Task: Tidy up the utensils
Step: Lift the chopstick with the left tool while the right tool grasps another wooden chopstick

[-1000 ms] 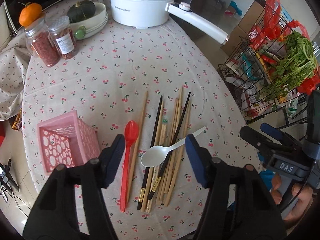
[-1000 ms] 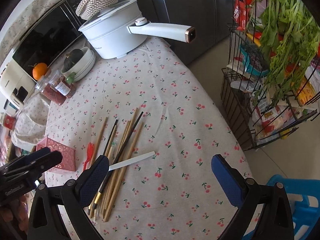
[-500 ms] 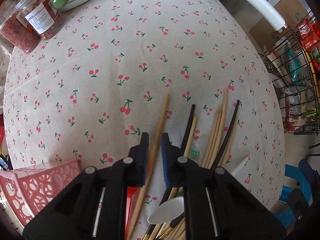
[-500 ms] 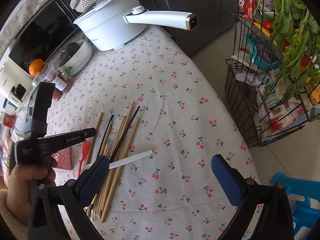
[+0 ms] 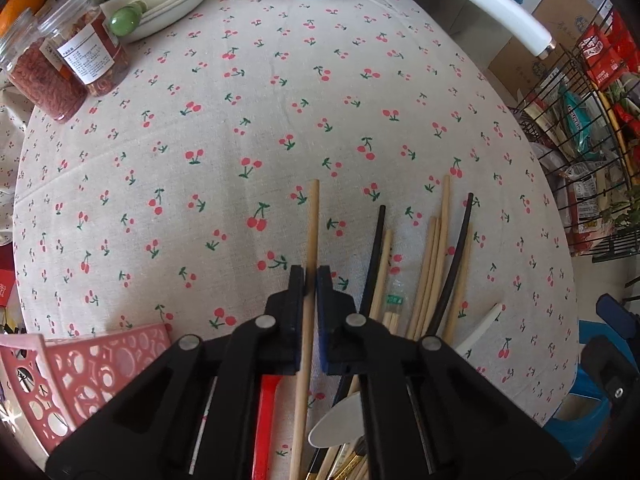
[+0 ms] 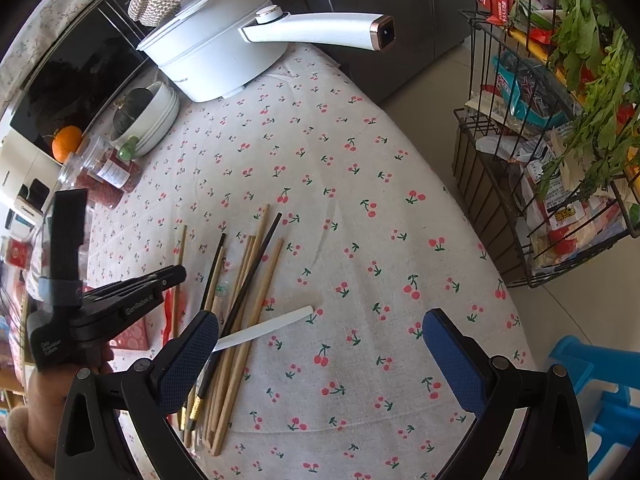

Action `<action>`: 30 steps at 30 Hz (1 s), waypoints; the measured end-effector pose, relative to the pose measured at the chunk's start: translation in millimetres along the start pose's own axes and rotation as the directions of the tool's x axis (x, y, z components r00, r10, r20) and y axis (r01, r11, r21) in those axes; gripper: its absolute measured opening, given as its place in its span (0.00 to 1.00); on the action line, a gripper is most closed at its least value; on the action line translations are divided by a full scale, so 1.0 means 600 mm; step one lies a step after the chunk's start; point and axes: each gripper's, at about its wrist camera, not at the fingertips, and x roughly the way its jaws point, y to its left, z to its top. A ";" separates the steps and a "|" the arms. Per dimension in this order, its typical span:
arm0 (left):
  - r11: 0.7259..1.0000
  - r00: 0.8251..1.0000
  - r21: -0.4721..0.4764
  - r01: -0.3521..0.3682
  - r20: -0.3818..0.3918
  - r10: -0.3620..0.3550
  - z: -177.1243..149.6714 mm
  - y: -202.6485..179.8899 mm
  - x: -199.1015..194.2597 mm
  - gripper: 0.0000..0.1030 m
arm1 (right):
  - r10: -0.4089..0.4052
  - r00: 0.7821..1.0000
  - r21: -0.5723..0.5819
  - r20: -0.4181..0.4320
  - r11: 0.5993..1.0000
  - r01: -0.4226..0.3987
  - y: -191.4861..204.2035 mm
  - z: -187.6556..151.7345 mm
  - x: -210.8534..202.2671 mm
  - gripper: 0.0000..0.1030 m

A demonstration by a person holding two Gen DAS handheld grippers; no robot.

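My left gripper (image 5: pixel 311 280) is shut on a single wooden chopstick (image 5: pixel 312 220) that lies on the cherry tablecloth. It also shows in the right wrist view (image 6: pixel 176 276). To its right lie several wooden and black chopsticks (image 5: pixel 436 256) and a white spoon (image 5: pixel 340 424). A red spoon (image 5: pixel 266 420) lies under the left gripper. A pink perforated basket (image 5: pixel 92 364) stands at the lower left. My right gripper (image 6: pixel 320 356) is open and empty, above the tablecloth right of the chopstick pile (image 6: pixel 244 300).
A white pot (image 6: pixel 216 60) with a long handle stands at the back of the table. Stacked bowls (image 5: pixel 168 4) and two jars (image 5: pixel 68 64) stand at the back left. A wire rack (image 6: pixel 560 152) with greens and packets stands right of the table. A blue stool (image 6: pixel 600 384) stands below.
My left gripper came down from above the utensils and closed on the single wooden chopstick. The right gripper stayed open and barely moved.
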 end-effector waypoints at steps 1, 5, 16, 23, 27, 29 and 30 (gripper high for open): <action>1.000 1.000 0.002 0.012 0.026 -0.012 -0.005 0.003 -0.018 0.07 | -0.001 1.000 0.003 -0.001 1.000 0.001 0.001 0.000 0.002 0.99; 0.998 0.987 0.021 0.056 0.151 -0.058 -0.035 0.024 -0.102 0.06 | 0.021 1.000 0.007 -0.002 1.000 -0.021 0.009 0.002 0.009 0.98; 0.979 0.891 0.006 0.204 0.412 -0.189 -0.119 0.098 -0.220 0.06 | 0.123 0.989 0.056 -0.080 0.991 -0.119 0.039 0.010 0.066 0.66; 0.976 0.859 0.062 0.209 0.466 -0.214 -0.143 0.108 -0.258 0.06 | 0.055 0.993 0.088 -0.104 0.995 -0.045 0.046 0.028 0.116 0.36; 0.974 0.858 0.053 0.219 0.465 -0.218 -0.149 0.124 -0.258 0.06 | -0.012 0.993 0.052 -0.120 0.998 0.018 0.068 0.033 0.142 0.32; 0.974 0.857 0.047 0.223 0.466 -0.219 -0.153 0.130 -0.260 0.06 | -0.077 0.989 0.012 -0.128 0.997 0.079 0.084 0.033 0.155 0.29; 0.974 0.857 0.045 0.224 0.467 -0.219 -0.155 0.132 -0.261 0.06 | -0.119 0.986 -0.023 -0.113 0.993 0.117 0.096 0.034 0.156 0.26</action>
